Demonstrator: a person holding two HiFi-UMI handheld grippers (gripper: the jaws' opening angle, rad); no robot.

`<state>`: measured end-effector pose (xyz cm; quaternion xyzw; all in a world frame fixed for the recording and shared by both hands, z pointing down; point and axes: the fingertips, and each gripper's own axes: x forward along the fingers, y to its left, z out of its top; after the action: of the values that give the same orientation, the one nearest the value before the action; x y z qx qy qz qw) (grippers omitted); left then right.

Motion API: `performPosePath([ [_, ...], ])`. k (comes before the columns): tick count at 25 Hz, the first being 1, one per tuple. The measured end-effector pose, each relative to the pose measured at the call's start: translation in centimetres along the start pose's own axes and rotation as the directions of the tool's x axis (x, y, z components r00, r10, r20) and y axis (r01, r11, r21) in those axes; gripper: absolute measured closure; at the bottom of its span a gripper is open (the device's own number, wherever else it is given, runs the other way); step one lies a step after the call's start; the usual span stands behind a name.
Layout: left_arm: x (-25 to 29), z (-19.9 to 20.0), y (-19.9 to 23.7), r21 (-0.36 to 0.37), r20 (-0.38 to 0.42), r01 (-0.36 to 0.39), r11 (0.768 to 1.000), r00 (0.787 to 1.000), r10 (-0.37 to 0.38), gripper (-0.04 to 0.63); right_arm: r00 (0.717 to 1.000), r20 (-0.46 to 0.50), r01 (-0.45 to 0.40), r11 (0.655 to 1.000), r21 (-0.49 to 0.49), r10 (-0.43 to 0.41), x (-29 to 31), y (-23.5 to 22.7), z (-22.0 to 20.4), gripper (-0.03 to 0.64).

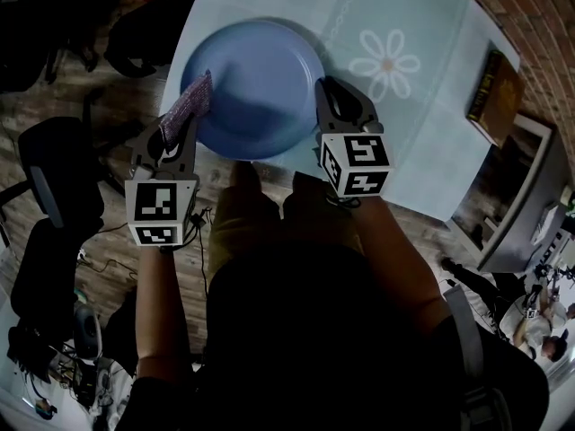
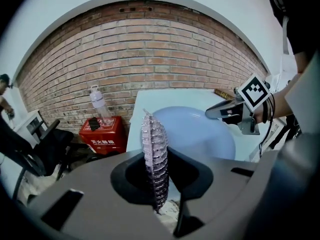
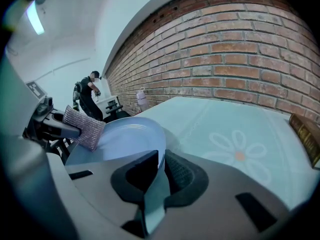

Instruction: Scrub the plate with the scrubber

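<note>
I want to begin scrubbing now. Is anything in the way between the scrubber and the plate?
Nothing visible does. The scrubber, clamped in the left gripper, sits at the left rim of the plate, whose face is bare. The right gripper grips the opposite rim.

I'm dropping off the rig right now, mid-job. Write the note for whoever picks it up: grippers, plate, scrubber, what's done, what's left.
Left hand-held gripper: shut on the scrubber, which stands on edge between its jaws.
Right hand-held gripper: shut on the right rim of the plate, which is over the near corner of the table and looks tilted.
The scrubber sits at the plate's left rim and seems to touch it.
Done: both grasps are made. How much has been scrubbed cannot be told.
Left: rub the scrubber across the plate's face while the right hand-held gripper steadies it.
</note>
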<state>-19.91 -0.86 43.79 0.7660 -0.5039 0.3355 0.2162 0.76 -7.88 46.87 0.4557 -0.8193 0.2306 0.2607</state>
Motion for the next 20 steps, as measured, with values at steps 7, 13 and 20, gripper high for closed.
performPosePath([
  [7, -1.0, -1.2, -3.1, -0.027, -0.026, 0.065, 0.998, 0.998, -0.065, 0.517, 1.0, -0.001, -0.02, 1.0, 0.008, 0.02, 0.1, 0.0, 0.0, 0.555],
  [13, -1.4, -1.8, -6.4, -0.055, -0.027, 0.139, 0.989, 0.99, -0.141, 0.517, 0.999, -0.005, -0.054, 0.998, 0.014, 0.054, 0.1, 0.1, -0.1, 0.555],
  [20, -1.6, -1.6, -10.1, -0.073, -0.038, 0.243, 0.967, 0.968, -0.246, 0.517, 0.998, -0.014, -0.06, 0.998, 0.009, 0.06, 0.1, 0.1, 0.0, 0.555],
])
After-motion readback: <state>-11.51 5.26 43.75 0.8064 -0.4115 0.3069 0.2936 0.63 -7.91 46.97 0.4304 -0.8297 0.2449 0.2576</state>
